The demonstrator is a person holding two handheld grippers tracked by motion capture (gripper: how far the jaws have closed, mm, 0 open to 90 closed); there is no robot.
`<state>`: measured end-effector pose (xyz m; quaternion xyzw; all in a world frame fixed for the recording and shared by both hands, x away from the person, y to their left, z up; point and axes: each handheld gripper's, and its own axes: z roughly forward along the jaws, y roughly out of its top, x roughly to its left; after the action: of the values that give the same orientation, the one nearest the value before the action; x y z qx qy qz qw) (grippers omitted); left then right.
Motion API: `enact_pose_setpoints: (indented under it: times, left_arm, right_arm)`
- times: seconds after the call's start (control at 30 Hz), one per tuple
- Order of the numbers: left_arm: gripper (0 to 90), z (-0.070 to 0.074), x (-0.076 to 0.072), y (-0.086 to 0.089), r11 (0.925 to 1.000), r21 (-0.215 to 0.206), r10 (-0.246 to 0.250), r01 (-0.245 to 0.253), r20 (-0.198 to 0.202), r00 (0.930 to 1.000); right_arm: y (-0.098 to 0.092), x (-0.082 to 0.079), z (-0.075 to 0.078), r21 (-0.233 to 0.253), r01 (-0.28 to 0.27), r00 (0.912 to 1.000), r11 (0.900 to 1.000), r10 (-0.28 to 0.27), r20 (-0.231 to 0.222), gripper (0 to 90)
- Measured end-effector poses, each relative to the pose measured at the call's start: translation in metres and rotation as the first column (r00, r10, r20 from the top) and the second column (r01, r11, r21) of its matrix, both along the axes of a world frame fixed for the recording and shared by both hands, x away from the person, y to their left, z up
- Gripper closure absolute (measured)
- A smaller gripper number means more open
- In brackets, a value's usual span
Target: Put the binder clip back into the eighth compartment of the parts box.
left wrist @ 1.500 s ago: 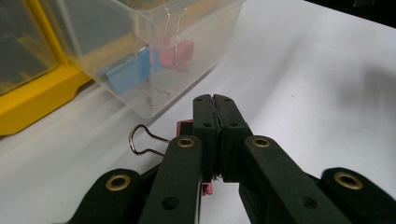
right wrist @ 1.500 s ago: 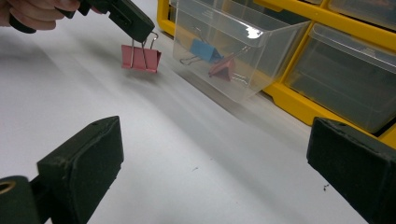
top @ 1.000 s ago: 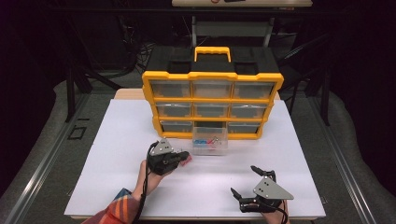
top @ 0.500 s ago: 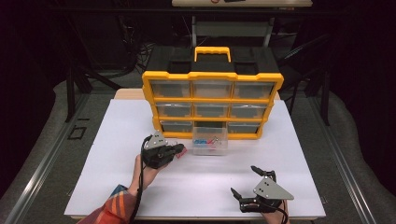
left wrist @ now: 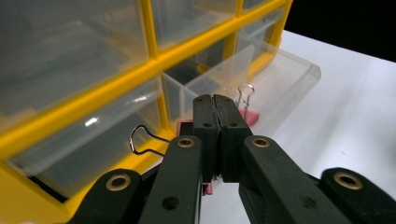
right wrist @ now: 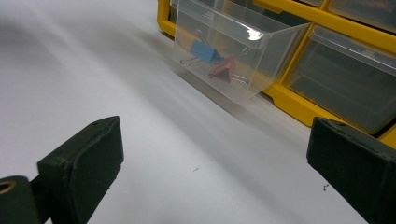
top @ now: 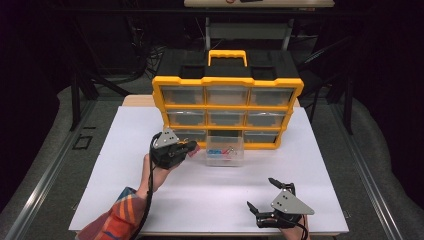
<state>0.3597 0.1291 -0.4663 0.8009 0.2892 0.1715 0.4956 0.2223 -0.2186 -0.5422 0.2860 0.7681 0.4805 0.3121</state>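
Note:
My left gripper (top: 189,146) is shut on a pink binder clip (left wrist: 249,117), held just left of the pulled-out clear drawer (top: 224,151). In the left gripper view the jaws press together over the clip, and its wire handles (left wrist: 141,140) stick out to both sides. The drawer (right wrist: 233,51) sits on the white table in front of the yellow organizer (top: 227,107) and holds a blue clip (right wrist: 204,51) and a pink clip (right wrist: 221,71). My right gripper (top: 261,194) rests open near the table's front edge, nothing between its fingers (right wrist: 88,161).
The yellow organizer with several clear drawers and a handle (top: 227,55) stands at the back of the white table (top: 125,135). A plaid sleeve (top: 117,215) comes in at bottom left. Dark floor and stands surround the table.
My left gripper has moved forward and to the right with the pink clip, nearer the open drawer. The right gripper has stayed still.

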Motion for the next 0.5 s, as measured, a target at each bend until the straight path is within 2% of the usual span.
enact_pose_setpoints:
  times: [0.5]
  left_arm:
    - [88.3, 0.034, 0.009, -0.010, 0.9999, -0.011, -0.003, 0.004, 0.072, 0.9974]
  right_arm:
    - [0.000, 0.000, 0.000, 0.006, 0.002, 1.0000, 1.000, -0.002, -0.001, 2.9]
